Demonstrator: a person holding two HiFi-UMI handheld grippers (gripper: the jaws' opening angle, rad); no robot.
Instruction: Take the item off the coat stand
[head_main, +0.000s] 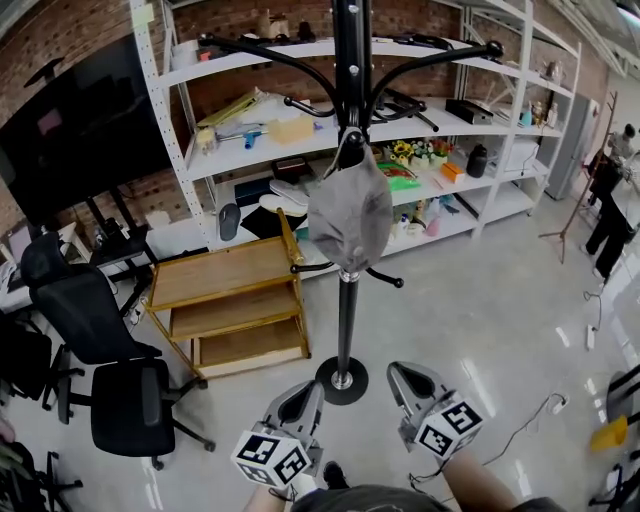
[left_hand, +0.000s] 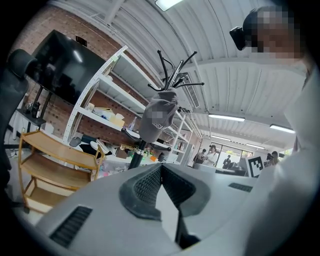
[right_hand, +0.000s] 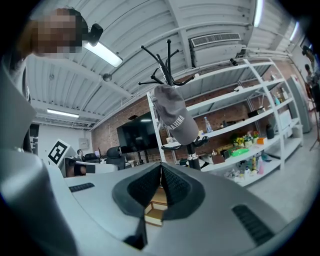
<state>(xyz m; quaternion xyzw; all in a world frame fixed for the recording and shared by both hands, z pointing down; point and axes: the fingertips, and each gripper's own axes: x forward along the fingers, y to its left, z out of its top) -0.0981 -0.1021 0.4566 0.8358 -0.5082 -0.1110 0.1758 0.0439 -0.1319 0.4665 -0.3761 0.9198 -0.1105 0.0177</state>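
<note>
My left gripper (head_main: 303, 392) and right gripper (head_main: 407, 377): closed, empty, at bottom centre.
The grey cap (head_main: 350, 215) looks soft, light; I'd pinch its lower edge.

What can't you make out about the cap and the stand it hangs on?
- Hook under the grey cap: covered by the cap itself in all three views.
- Top of the coat stand: cut off by the head view's upper edge.
- Cap's lettering: partly wrapped out of sight in the right gripper view, blurred in the left gripper view.
</note>
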